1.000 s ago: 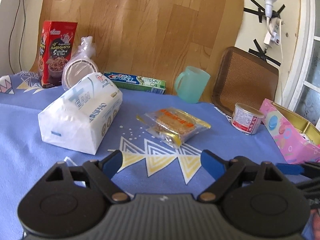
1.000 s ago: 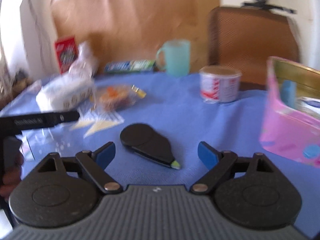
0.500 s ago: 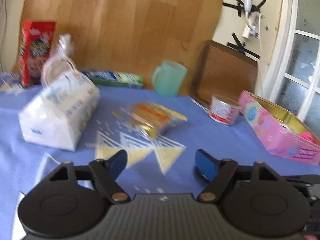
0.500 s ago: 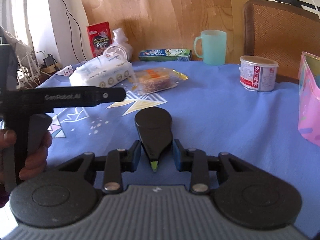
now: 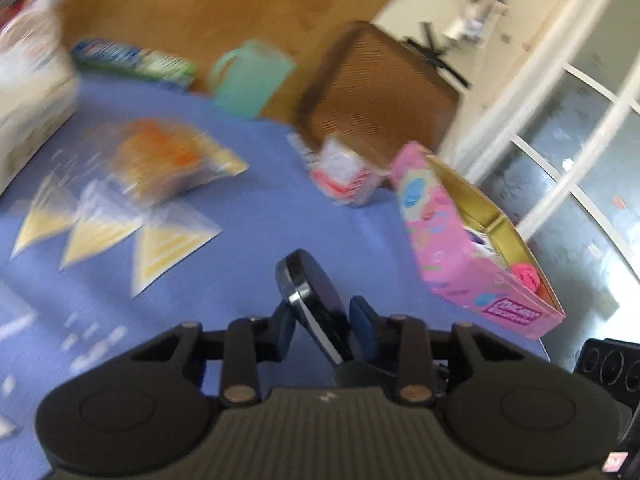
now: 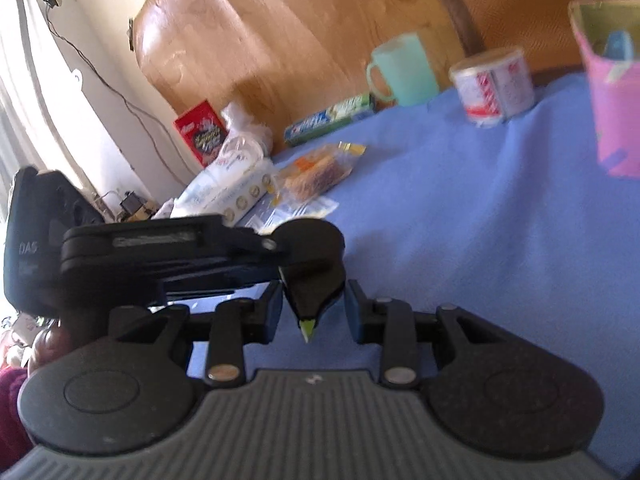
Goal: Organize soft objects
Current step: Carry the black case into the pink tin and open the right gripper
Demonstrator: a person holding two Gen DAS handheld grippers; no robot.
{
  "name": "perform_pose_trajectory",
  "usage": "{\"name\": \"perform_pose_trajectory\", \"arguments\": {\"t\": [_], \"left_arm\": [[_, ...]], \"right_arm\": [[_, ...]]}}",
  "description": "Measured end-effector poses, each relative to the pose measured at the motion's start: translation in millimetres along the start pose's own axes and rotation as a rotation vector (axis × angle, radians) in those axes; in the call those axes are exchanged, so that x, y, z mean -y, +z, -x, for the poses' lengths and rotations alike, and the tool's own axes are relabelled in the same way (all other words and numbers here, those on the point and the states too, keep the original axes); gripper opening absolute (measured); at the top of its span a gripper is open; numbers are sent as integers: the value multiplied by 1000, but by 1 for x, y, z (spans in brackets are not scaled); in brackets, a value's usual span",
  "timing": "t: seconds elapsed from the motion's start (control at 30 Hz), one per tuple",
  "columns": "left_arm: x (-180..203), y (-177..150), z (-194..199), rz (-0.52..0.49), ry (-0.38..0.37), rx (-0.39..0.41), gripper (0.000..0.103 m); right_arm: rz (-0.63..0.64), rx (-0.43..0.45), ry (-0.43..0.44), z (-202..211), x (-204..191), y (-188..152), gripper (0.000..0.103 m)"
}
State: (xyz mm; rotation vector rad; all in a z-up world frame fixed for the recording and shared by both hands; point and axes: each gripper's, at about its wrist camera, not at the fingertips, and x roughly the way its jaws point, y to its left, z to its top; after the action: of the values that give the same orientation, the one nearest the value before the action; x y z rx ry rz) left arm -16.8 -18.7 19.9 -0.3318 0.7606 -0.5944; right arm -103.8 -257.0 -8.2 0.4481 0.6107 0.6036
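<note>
Left fingers point(image 5: 362, 328) have just closed tight on the black teardrop-shaped dispenser point(image 5: 316, 292). They pinch its flat faces, so it stands on edge with the round end pointing away from me. Right fingers point(image 6: 272, 308) have just been closing too. Now they sit only narrowly apart, pads against the dispenser's narrow end, green tip aimed back toward the wrist. So both pairs have the same piece, left at the round end and right at the taper, held just above the blue tabletop point(image 5: 260, 208). The left wrist view is badly smeared, so details there are rough.

Biggest thing behind it all is the wooden board point(image 5: 200, 8), leaning against the far wall. To its right a brown tray point(image 5: 380, 92) is propped upright. On the right sits the open pink box point(image 5: 448, 248), gold inside, with something bright pink in its near end. Far left lies the white tissue pack point(image 6: 232, 188), with a red carton point(image 6: 202, 130) beyond it. A mint-green mug point(image 5: 250, 78) stands at the far edge, and the long toothpaste box point(image 5: 132, 60) lies to its left. The clear snack packet point(image 5: 168, 160) lies just right of the tissue pack, well apart from the dispenser. A small red-and-white tub point(image 5: 344, 176) sits near the pink box's far end.
</note>
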Motion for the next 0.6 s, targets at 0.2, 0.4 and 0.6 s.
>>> {"name": "perform_pose_trajectory", "arguments": {"t": [0.2, 0.4, 0.6], "left_arm": [[78, 38, -33, -195, -83, 7, 29], [170, 57, -88, -384, -156, 3, 30], [208, 53, -129, -482, -42, 29, 36]], "right_arm": [[34, 196, -100, 37, 14, 17, 36], [44, 387, -280, 78, 46, 39, 36], [19, 504, -586, 87, 105, 68, 44]]}}
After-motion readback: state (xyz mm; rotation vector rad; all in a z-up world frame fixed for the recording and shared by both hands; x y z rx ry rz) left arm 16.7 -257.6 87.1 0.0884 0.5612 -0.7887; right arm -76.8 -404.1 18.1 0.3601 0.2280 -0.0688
